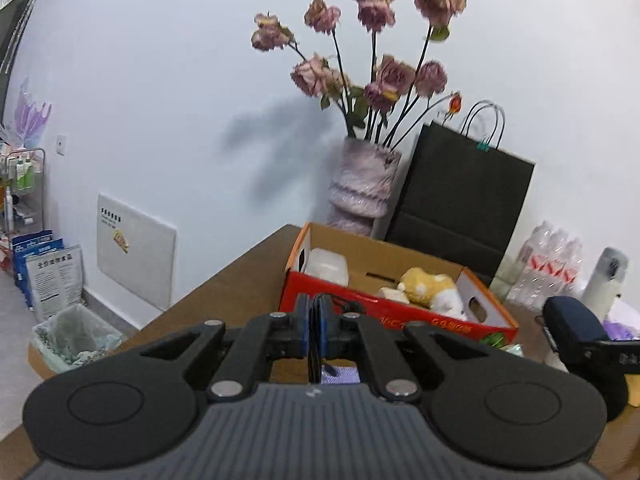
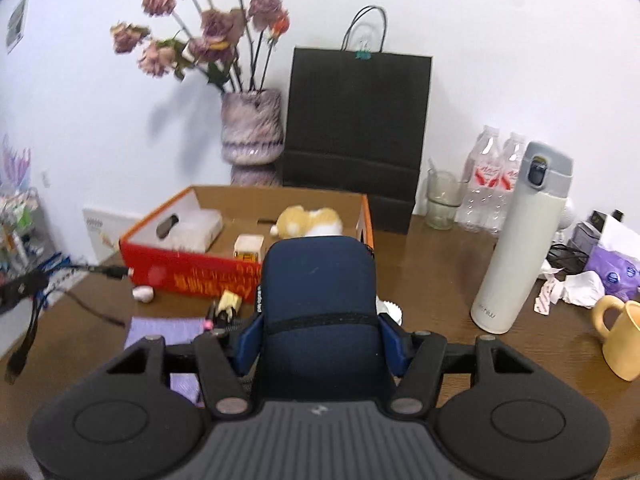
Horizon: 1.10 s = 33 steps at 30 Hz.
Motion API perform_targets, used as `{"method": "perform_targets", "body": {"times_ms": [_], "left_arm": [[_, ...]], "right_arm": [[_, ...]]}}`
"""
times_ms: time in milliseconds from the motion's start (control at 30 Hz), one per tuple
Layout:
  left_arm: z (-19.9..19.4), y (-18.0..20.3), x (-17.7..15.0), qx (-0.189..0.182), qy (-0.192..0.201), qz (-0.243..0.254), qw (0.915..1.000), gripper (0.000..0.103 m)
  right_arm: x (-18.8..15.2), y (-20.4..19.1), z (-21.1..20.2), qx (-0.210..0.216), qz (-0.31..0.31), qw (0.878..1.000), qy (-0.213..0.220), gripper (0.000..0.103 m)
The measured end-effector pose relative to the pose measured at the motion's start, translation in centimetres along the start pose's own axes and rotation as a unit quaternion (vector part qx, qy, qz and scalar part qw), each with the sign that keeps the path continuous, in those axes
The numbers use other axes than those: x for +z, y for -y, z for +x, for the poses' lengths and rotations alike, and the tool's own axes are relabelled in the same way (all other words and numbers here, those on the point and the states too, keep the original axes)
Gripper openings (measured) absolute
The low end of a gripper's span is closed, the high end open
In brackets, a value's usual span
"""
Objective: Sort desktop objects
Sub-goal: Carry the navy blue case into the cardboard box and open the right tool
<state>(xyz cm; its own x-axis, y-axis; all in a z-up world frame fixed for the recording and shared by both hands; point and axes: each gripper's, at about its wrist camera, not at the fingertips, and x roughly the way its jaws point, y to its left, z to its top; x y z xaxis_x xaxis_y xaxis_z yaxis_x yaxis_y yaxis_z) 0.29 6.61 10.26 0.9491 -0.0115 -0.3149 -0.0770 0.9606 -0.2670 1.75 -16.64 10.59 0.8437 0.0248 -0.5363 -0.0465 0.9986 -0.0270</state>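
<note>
Pouch (image 2: 320, 300), navy, sits clamped in the right tool (image 2: 320, 332); left tool (image 1: 316, 332) pinches a black cable (image 1: 320, 308). Both look bound for the cardboard box (image 2: 280, 200); next comes release over it.

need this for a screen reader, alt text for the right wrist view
The right hand-held gripper clamps a navy pouch above a brown table, facing a red cardboard box holding a plush toy; a white flask stands right.

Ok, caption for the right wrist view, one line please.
Right gripper shut on a navy zip pouch, raised before the red cardboard box holding a plush toy on the wooden desk.
</note>
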Motion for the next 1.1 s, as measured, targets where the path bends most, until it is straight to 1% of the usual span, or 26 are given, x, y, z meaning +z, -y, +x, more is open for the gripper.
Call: {"method": "perform_targets", "body": {"times_ms": [133, 300, 400, 467, 500, 567, 700, 800, 900, 967, 1033, 1100], "left_arm": [[-1.6, -1.5, 0.5, -0.015, 0.014, 0.000, 0.9998, 0.006], [-2.8, -2.8, 1.7, -0.049, 0.020, -0.013, 0.9985, 0.005], [-2.8, -2.3, 2.6, -0.073, 0.025, -0.003, 0.9970, 0.005], [-2.7, -1.5, 3.0, -0.085, 0.029, 0.011, 0.9959, 0.005], [-2.5, -1.0, 3.1, -0.088, 0.031, 0.017, 0.9955, 0.005], [-2.0, 0.2, 3.6, -0.091, 0.030, 0.029, 0.9950, 0.005], [0.6, 2.5, 6.5, -0.096, 0.026, 0.042, 0.9942, 0.005], [3.2, 4.4, 9.4, -0.088, 0.032, 0.055, 0.9941, 0.006], [6.7, 5.7, 11.5, -0.083, 0.022, 0.052, 0.9950, 0.006], [9.1, 6.5, 12.1, -0.084, 0.010, 0.049, 0.9952, 0.006], [12.1, 7.3, 12.2, -0.075, 0.000, 0.045, 0.9961, 0.006], [15.1, 7.6, 12.0, -0.071, -0.017, 0.026, 0.9970, 0.006]], "right_arm": [[0.4, -1.5, -1.0, -0.010, -0.002, 1.000, 0.024, 0.059], [0.7, -1.6, -2.5, -0.003, 0.029, 0.998, 0.051, 0.059], [1.1, -1.5, -3.6, 0.015, 0.035, 0.996, 0.075, 0.059], [1.0, -1.7, -4.2, 0.012, 0.023, 0.995, 0.095, 0.059], [0.9, -1.6, -4.3, 0.010, 0.022, 0.995, 0.101, 0.059], [0.9, -1.0, -4.2, 0.021, 0.031, 0.994, 0.105, 0.059], [2.2, 0.4, -2.8, 0.039, 0.048, 0.992, 0.108, 0.059], [4.2, 1.3, -1.0, 0.069, 0.065, 0.989, 0.112, 0.059], [6.4, 1.5, 1.7, 0.096, 0.067, 0.987, 0.112, 0.059], [7.5, 1.3, 4.2, 0.114, 0.064, 0.986, 0.106, 0.059], [8.2, 1.1, 6.6, 0.126, 0.067, 0.985, 0.095, 0.059], [8.8, 1.0, 9.8, 0.137, 0.083, 0.985, 0.069, 0.059]]}}
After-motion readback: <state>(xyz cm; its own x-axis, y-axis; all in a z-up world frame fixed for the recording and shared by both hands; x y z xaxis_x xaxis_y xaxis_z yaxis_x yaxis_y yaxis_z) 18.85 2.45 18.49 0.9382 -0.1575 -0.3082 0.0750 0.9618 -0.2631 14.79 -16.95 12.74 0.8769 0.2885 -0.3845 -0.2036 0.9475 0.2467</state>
